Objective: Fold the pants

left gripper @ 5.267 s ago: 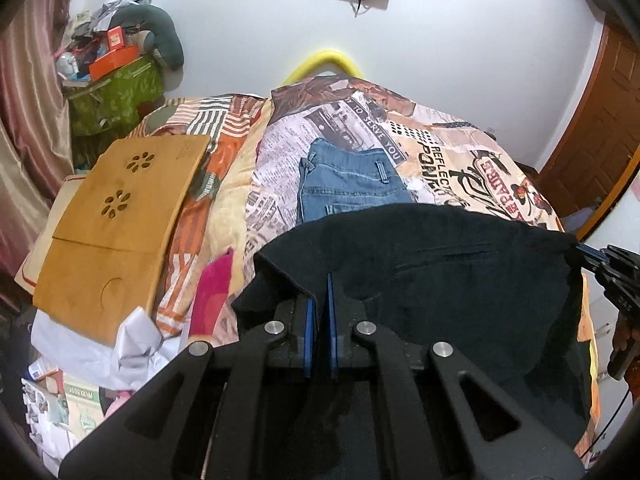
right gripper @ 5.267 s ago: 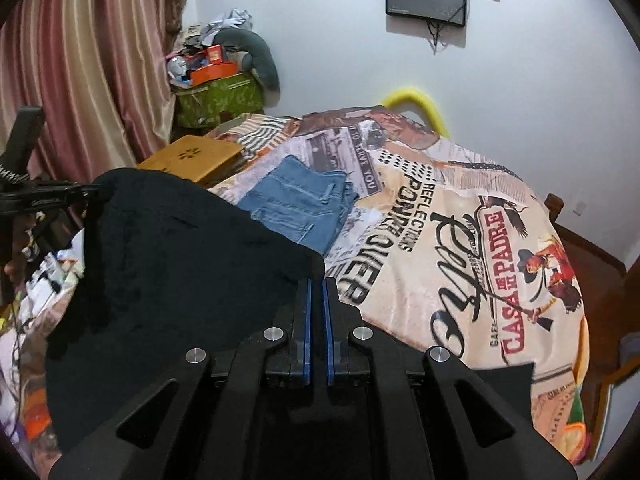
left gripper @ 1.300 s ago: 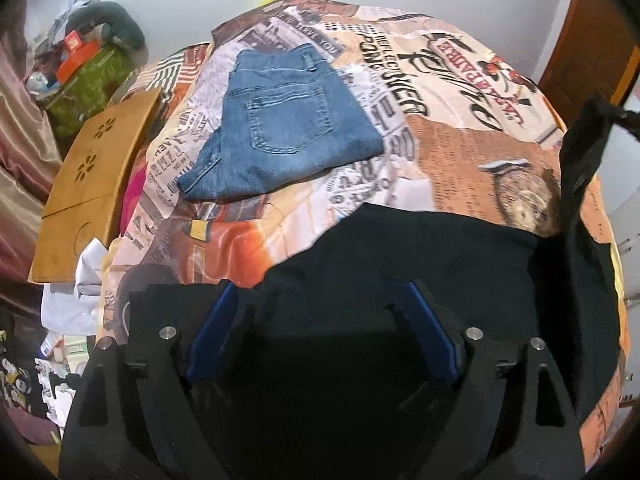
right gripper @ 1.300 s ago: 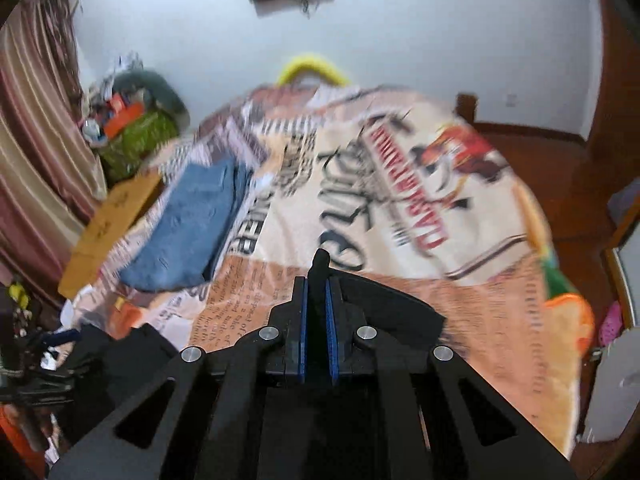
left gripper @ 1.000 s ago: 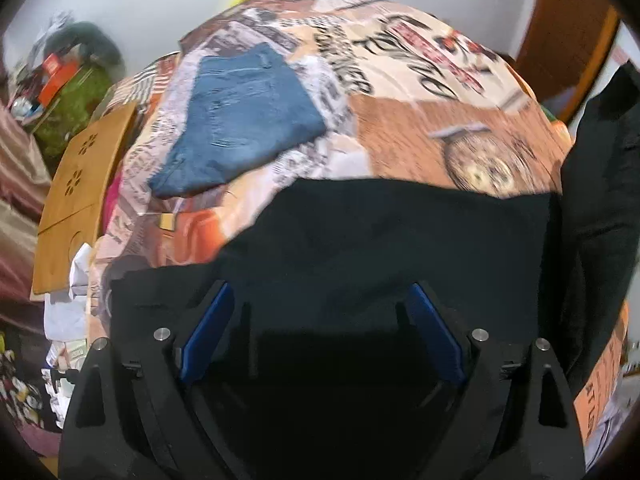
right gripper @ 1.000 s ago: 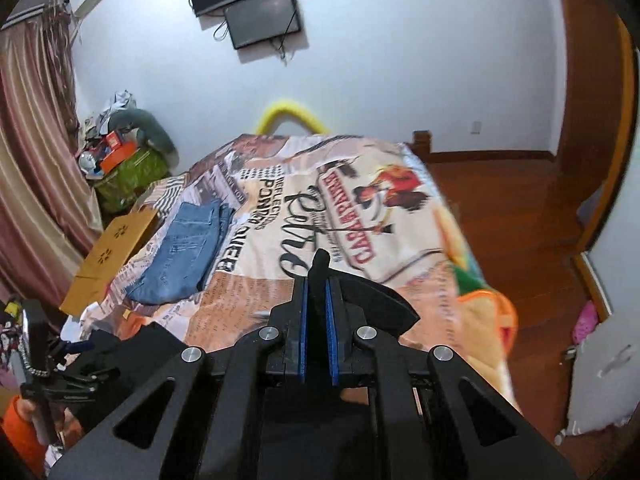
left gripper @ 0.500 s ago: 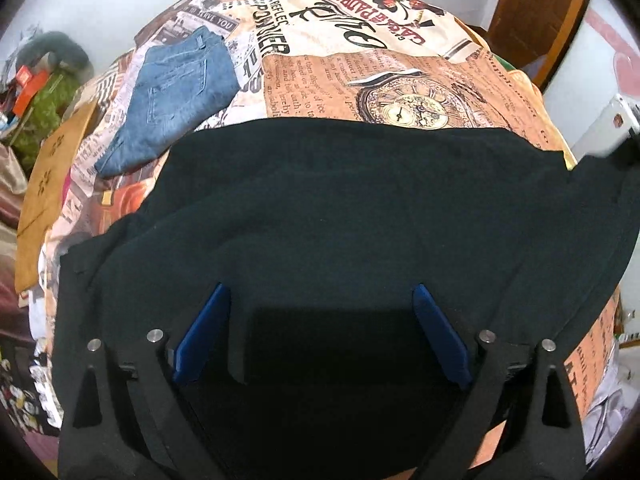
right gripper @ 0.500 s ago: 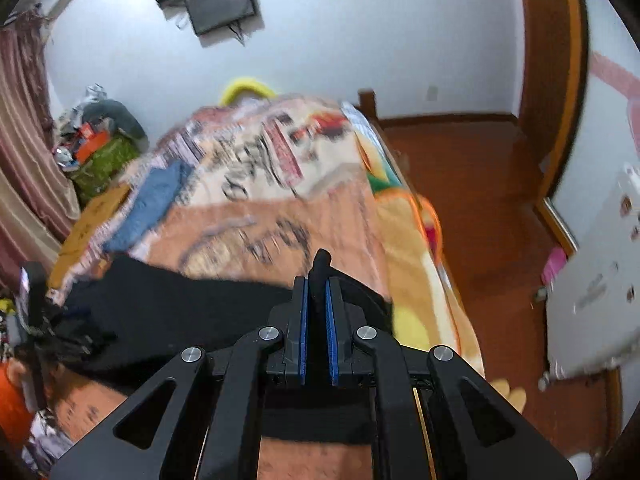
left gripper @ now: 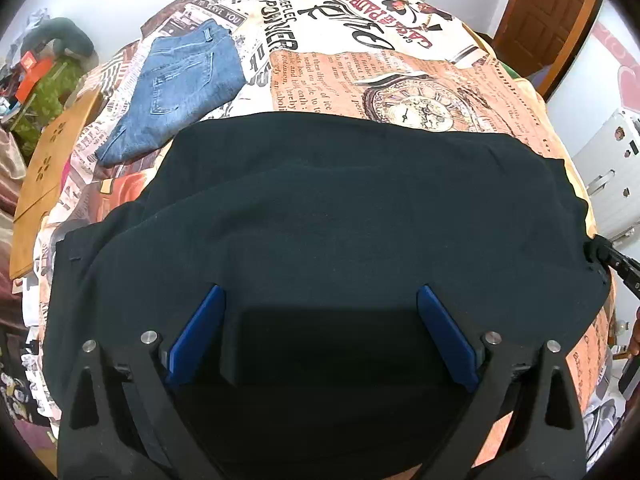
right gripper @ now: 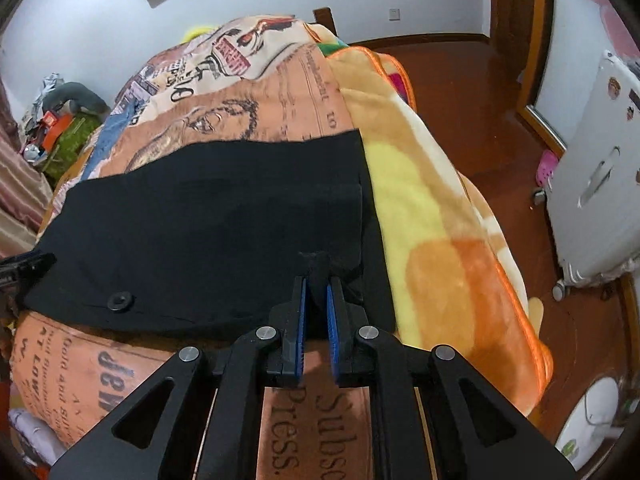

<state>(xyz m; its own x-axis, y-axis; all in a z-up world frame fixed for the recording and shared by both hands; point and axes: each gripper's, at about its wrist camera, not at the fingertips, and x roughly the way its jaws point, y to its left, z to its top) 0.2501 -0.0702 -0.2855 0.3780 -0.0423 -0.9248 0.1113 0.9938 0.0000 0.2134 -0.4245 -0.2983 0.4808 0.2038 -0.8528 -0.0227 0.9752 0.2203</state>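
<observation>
While the right tool (right gripper: 316,300) begins to part its jaws, a pinch of black cloth still stands between the blue pads (right gripper: 301,312), not plainly freed.

Item: black pants (left gripper: 340,208), folded over, lying flat across the near end of the bed (left gripper: 400,80), one edge close to the bed's side.

Left tool (left gripper: 320,336): jaws spread wide and opening, poised over the cloth, nothing pressed between them.

Risk, near: if the right tool lifts away before the pinch drops out, the cloth likely drags and the fold's corner pulls askew.

Risk, middle: the upper layer sits slightly off the lower at the left edge; a careless pass could worsen the mismatch.

Risk, far: folded jeans (left gripper: 180,84) lie just beyond the pants; a push forward could crowd them.
</observation>
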